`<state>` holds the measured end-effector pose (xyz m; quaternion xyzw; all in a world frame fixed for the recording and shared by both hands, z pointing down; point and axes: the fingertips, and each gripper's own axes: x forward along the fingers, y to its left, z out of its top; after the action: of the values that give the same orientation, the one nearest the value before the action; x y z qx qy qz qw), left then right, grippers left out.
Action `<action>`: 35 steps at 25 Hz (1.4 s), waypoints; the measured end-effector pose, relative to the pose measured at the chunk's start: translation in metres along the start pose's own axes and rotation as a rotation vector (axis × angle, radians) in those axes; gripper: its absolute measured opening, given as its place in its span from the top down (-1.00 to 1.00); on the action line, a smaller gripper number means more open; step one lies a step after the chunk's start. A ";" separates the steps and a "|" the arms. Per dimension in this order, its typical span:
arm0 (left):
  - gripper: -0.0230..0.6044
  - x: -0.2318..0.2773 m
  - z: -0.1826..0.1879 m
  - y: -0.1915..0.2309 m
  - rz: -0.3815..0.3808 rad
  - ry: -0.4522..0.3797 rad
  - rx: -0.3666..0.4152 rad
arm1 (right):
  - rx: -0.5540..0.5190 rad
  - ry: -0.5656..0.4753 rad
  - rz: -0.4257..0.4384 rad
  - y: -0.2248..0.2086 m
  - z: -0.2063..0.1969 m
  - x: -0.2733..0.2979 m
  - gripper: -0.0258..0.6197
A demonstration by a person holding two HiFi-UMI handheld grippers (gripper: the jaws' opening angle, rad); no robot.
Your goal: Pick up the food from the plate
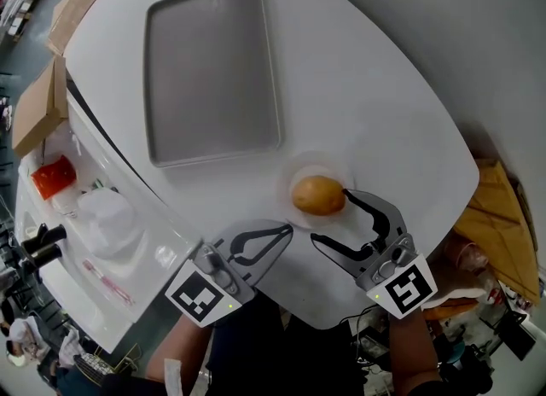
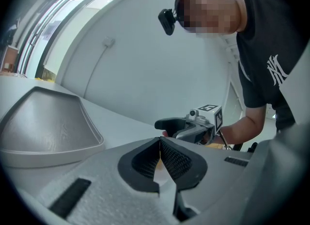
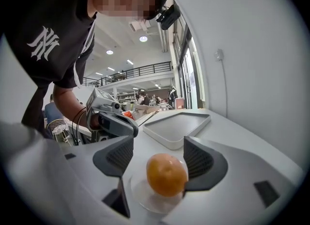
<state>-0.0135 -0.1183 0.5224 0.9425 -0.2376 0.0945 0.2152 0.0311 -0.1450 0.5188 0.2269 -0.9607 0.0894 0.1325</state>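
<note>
An orange-brown, egg-shaped piece of food [image 1: 318,195] lies on a small clear plate [image 1: 300,171] near the front of the white table. My right gripper [image 1: 330,214] is open, one jaw on each side of the food. In the right gripper view the food [image 3: 166,174] lies on the plate [image 3: 143,199] between the spread jaws of that gripper [image 3: 157,158], close to the right-hand pad. My left gripper [image 1: 271,239] hovers just left of the plate, shut and holding nothing; in its own view the left gripper [image 2: 160,146] has its pads meeting at the tip.
A large grey tray [image 1: 213,70] lies on the table behind the plate. The table's rounded edge [image 1: 444,215] curves close on the right. Cardboard boxes [image 1: 38,113], a red item [image 1: 53,177] and a white counter stand to the left.
</note>
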 end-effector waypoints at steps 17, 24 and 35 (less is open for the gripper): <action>0.90 0.001 -0.020 0.003 -0.019 0.023 0.056 | -0.106 0.127 -0.011 -0.013 -0.049 0.033 -0.17; 0.90 0.002 -0.027 0.002 -0.018 0.028 0.054 | -0.117 0.172 0.003 -0.013 -0.062 0.039 -0.17; 0.90 0.000 -0.034 0.003 -0.007 0.047 0.061 | -0.152 0.193 0.005 -0.014 -0.068 0.043 -0.17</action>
<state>-0.0170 -0.1051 0.5539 0.9470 -0.2263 0.1233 0.1920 0.0147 -0.1590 0.5972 0.2043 -0.9481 0.0380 0.2408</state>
